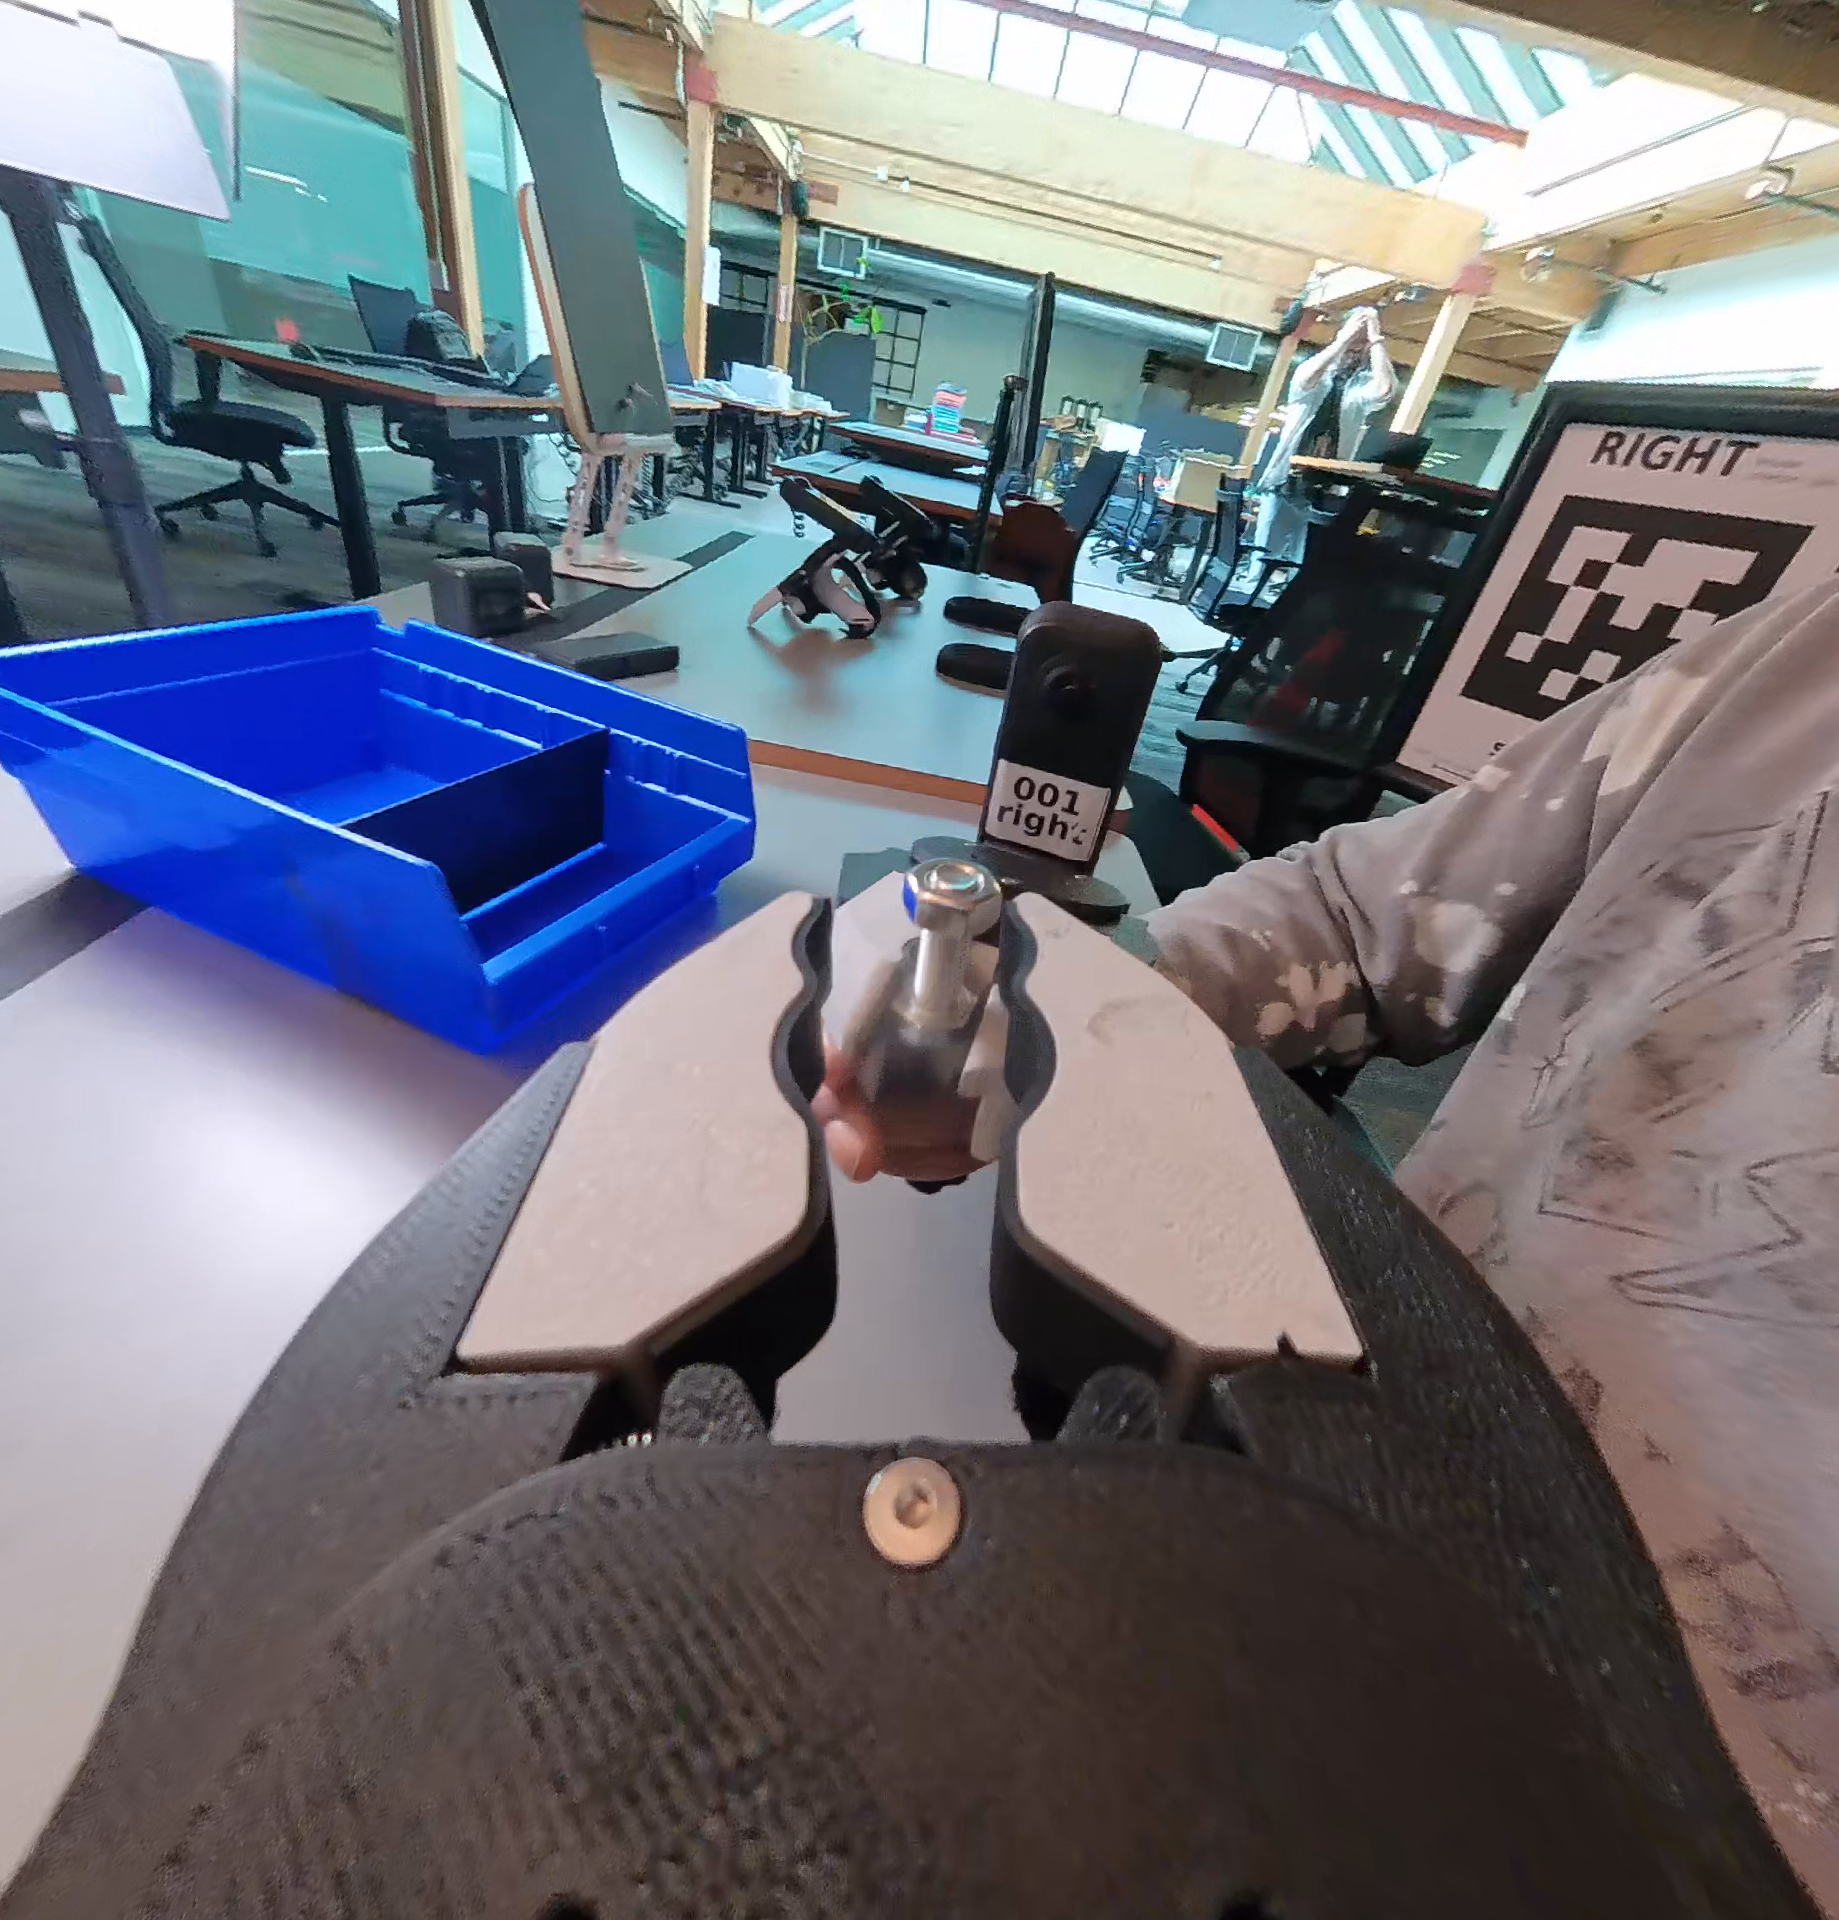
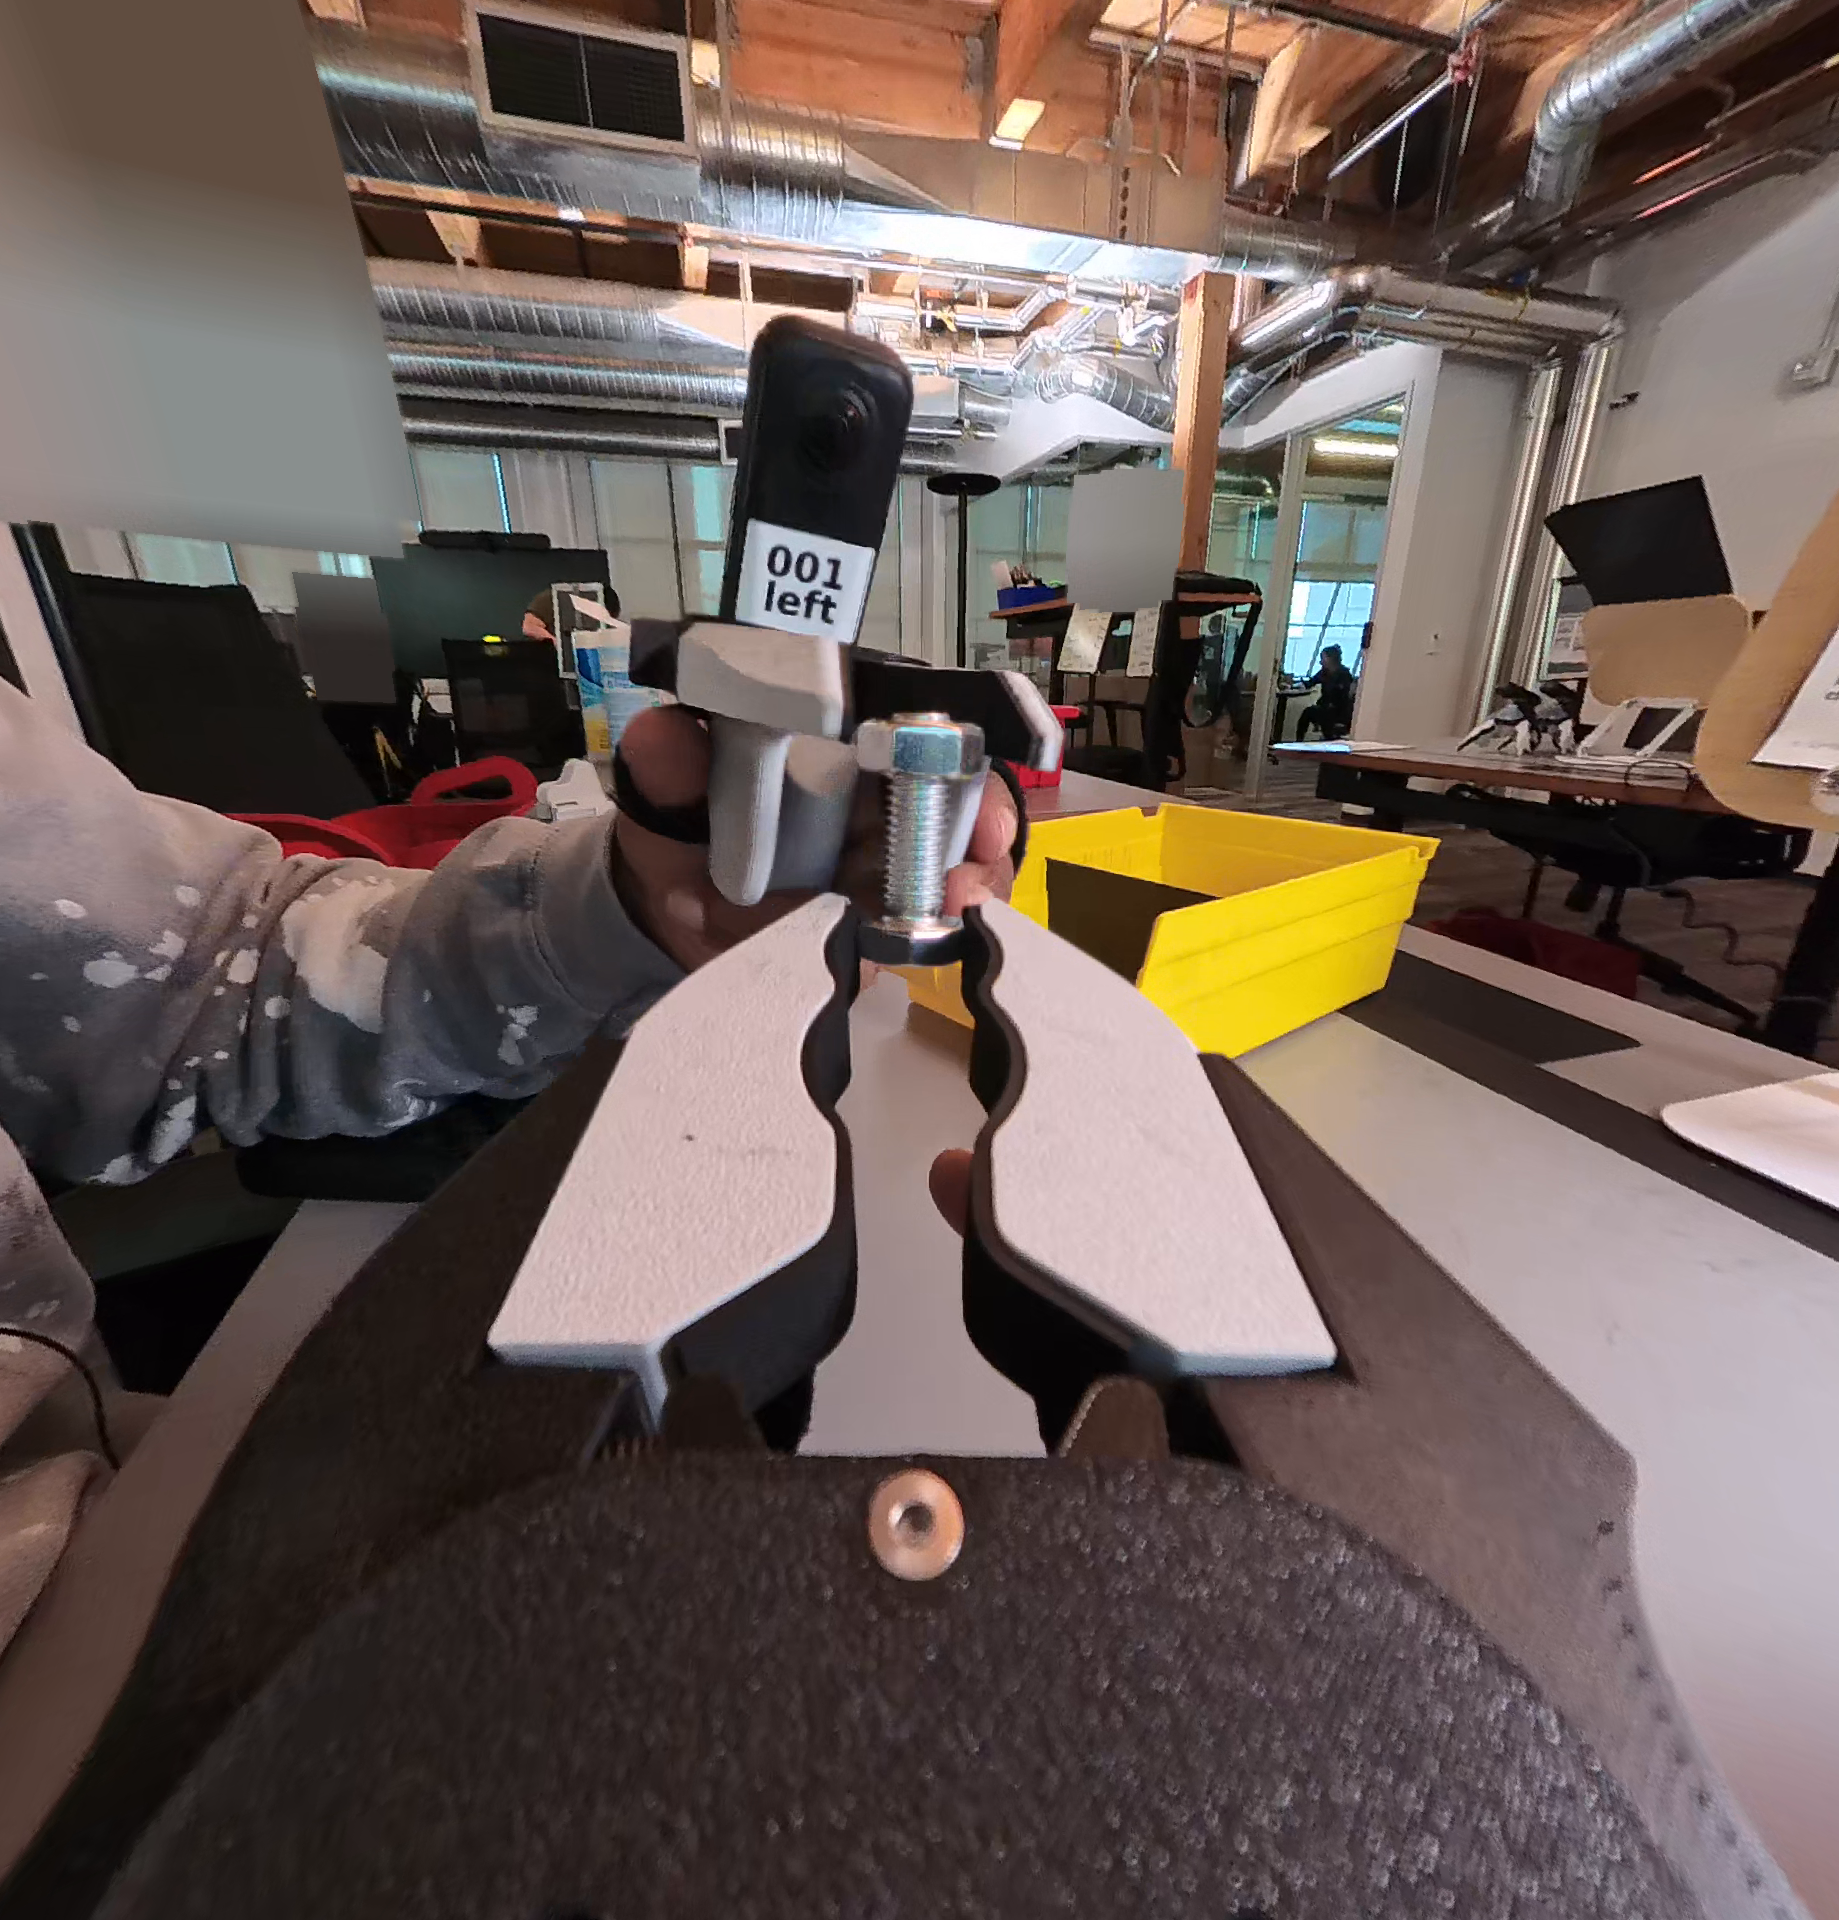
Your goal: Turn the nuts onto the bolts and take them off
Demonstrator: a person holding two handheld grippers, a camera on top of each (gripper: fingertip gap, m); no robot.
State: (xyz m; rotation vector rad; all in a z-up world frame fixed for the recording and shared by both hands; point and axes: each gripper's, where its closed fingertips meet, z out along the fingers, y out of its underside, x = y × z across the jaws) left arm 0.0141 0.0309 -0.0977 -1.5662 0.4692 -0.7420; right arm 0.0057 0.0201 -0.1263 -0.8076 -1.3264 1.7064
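A silver bolt (image 2: 915, 831) stands upright above the grey table (image 2: 1466, 1247). My right gripper (image 2: 913, 920) is shut on the bolt's head at the bottom. A silver nut (image 2: 920, 743) sits at the top end of the thread. My left gripper (image 2: 920, 707) comes in from the far side and is shut on that nut. In the left wrist view, the nut (image 1: 951, 899) sits between my left gripper's (image 1: 910, 909) tips. The bolt's shaft (image 1: 930, 971) runs down from it to my right gripper (image 1: 920, 1060), which looks blurred.
A blue bin (image 1: 375, 790) with a dark divider sits on the table to the left. A yellow bin (image 2: 1227, 914) sits behind the bolt to the right. A white card (image 2: 1788, 1143) lies at the right edge. The holder's spotted grey sleeve (image 1: 1517, 883) fills the right side. Less than 4 cm separates the two grippers' tips.
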